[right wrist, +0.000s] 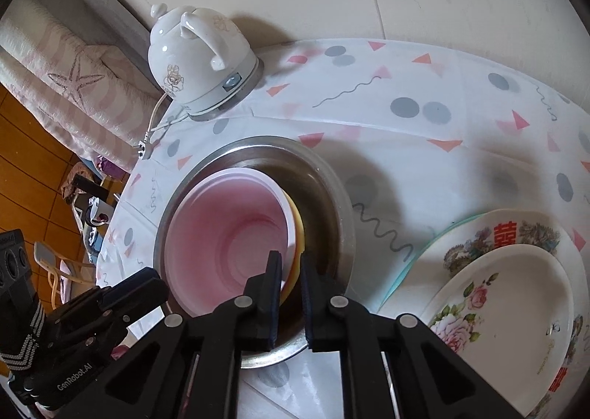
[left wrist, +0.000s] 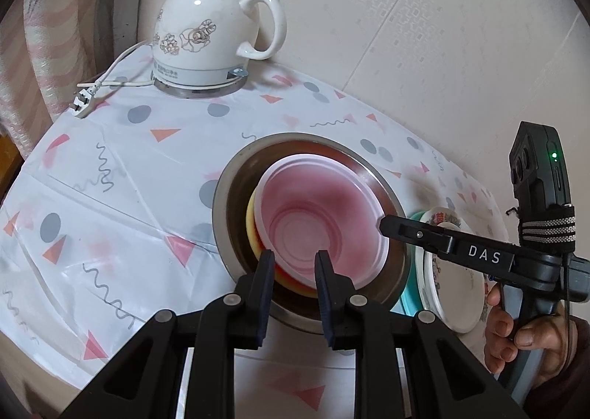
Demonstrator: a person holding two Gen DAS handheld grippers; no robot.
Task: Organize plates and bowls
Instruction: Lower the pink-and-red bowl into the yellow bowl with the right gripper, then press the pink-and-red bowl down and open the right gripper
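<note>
A pink plastic bowl (left wrist: 317,212) sits nested on a yellow bowl (left wrist: 253,231) inside a steel basin (left wrist: 236,183). My left gripper (left wrist: 295,264) is open, its fingers straddling the near rims of the pink and yellow bowls. My right gripper (right wrist: 291,267) is open over the right rims of the same bowls (right wrist: 225,234) in the basin (right wrist: 328,190); it also shows in the left wrist view (left wrist: 391,225). A stack of floral plates (right wrist: 509,293) on a teal plate lies right of the basin.
A white ceramic kettle (left wrist: 217,24) with cord and plug (left wrist: 83,100) stands at the table's far side by the wall. The patterned tablecloth (left wrist: 121,160) covers the round table. A cushioned seat and wooden floor (right wrist: 33,146) lie to the left.
</note>
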